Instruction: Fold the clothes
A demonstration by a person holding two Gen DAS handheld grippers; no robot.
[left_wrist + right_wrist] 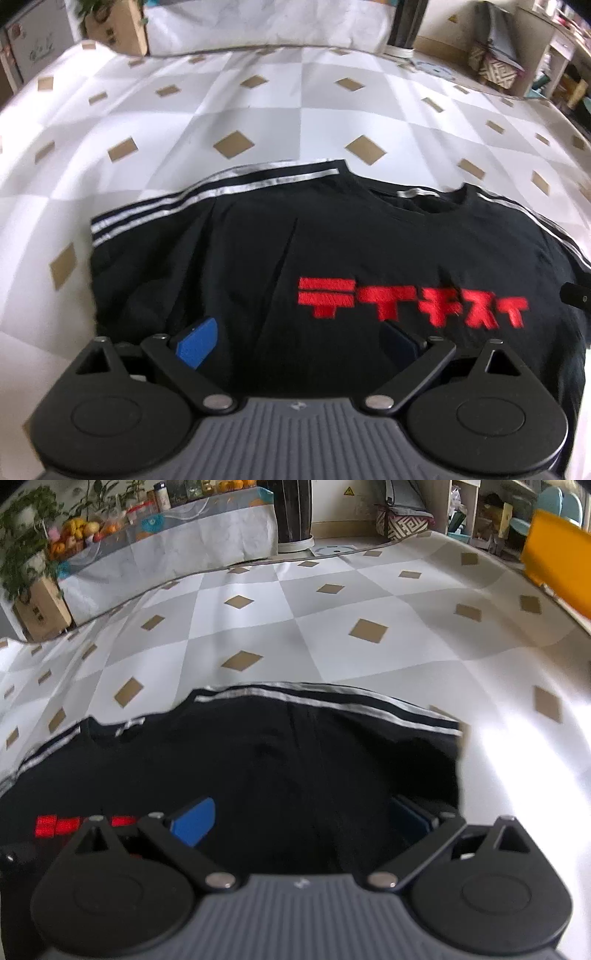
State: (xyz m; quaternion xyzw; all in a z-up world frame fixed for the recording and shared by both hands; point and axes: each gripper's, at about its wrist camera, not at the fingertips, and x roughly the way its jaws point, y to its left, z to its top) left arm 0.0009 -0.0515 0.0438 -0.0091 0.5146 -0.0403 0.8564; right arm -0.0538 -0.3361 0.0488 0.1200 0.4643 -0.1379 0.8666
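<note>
A black T-shirt (258, 266) with red lettering (410, 306) and white shoulder stripes (207, 195) lies flat on the checked tablecloth (258, 110), its sleeves folded in. My left gripper (299, 343) hovers over the shirt's lower left part, open wide, its blue pads (195, 343) apart over the fabric with nothing pinched between them. In the right wrist view the same shirt (277, 760) fills the lower half, with its striped right edge (332, 705) towards the back. My right gripper (303, 819) stands open over the shirt's right part, also with nothing gripped.
The cloth (332, 627) with tan diamonds stretches beyond the shirt. A cardboard box with a plant (40, 602) and a covered table with fruit (81, 531) stand at the back left. An orange board (557, 565) is at the right edge; a black cylinder (295, 509) and a patterned basket (402, 524) are behind.
</note>
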